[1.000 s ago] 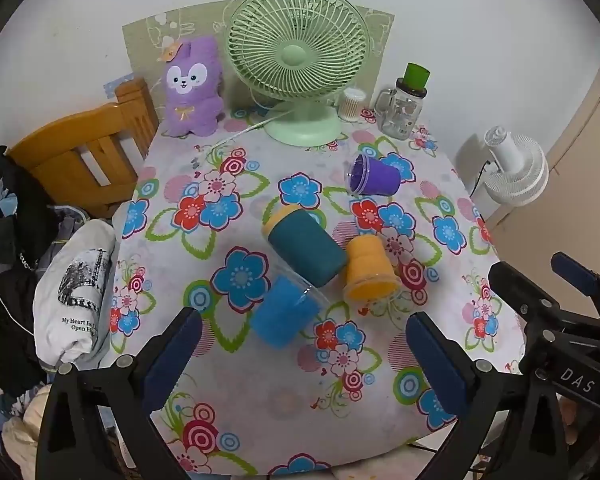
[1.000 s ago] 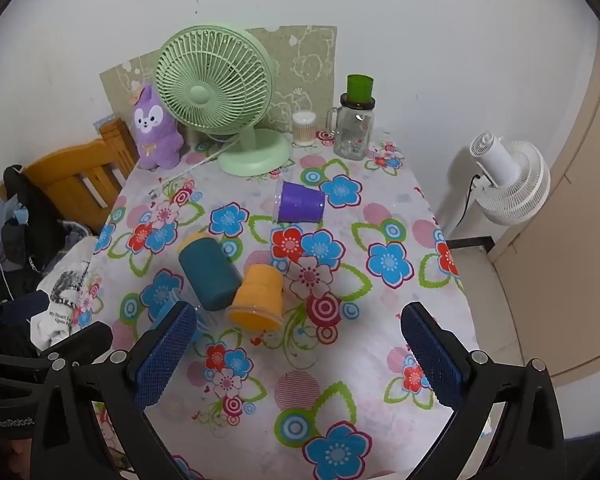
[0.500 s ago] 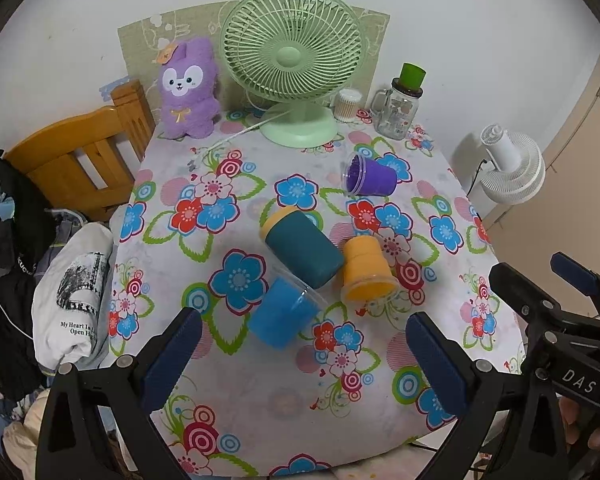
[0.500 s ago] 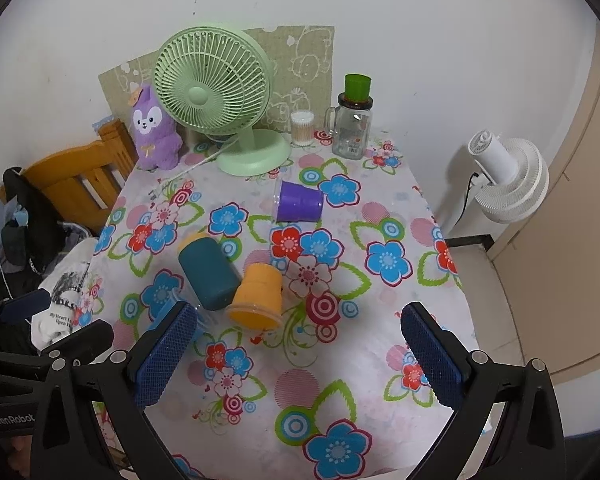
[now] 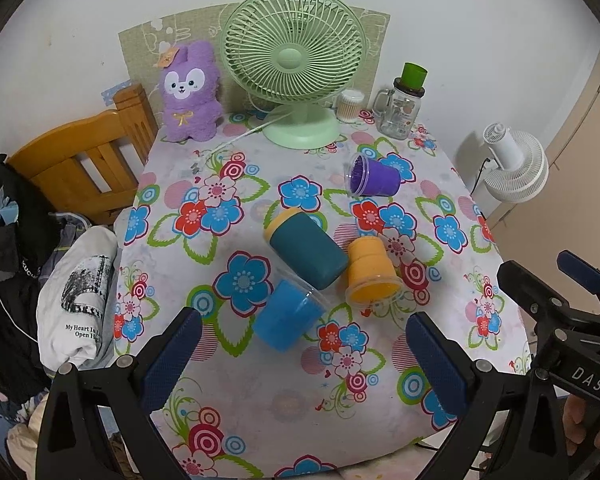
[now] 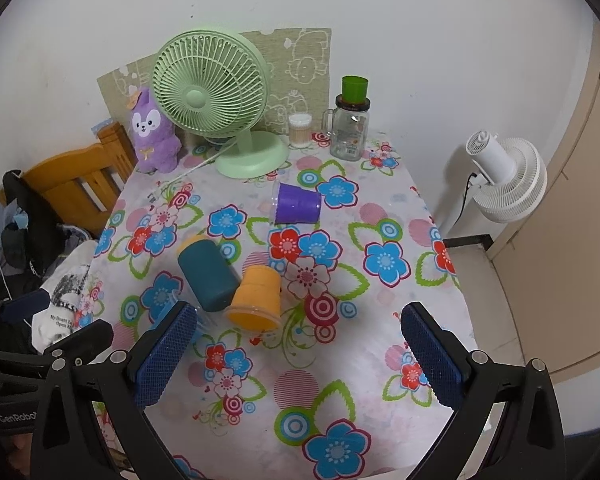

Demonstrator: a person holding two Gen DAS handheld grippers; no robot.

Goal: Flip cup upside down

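Note:
Several cups lie on their sides on the floral tablecloth [image 5: 180, 272]: a teal cup [image 5: 307, 249] with a yellow rim, a blue cup [image 5: 288, 315], an orange cup [image 5: 370, 272] and a purple cup [image 5: 372, 175]. They also show in the right wrist view: teal cup [image 6: 207, 274], orange cup [image 6: 256, 296], purple cup [image 6: 298, 204]; the blue cup is mostly hidden behind my right finger. My left gripper [image 5: 300, 360] is open and empty above the near table edge. My right gripper [image 6: 300, 352] is open and empty, also near the front edge.
At the back stand a green desk fan [image 5: 296, 68], a purple plush rabbit [image 5: 190, 94], a glass jar with green lid [image 5: 402, 110] and a cotton swab tub [image 5: 350, 106]. A wooden chair [image 5: 80, 164] with clothes is left; a white floor fan [image 5: 516, 168] is right.
Both grippers have drifted slightly, so the scene shifts a little in view. The cups have not moved and both grippers stay open.

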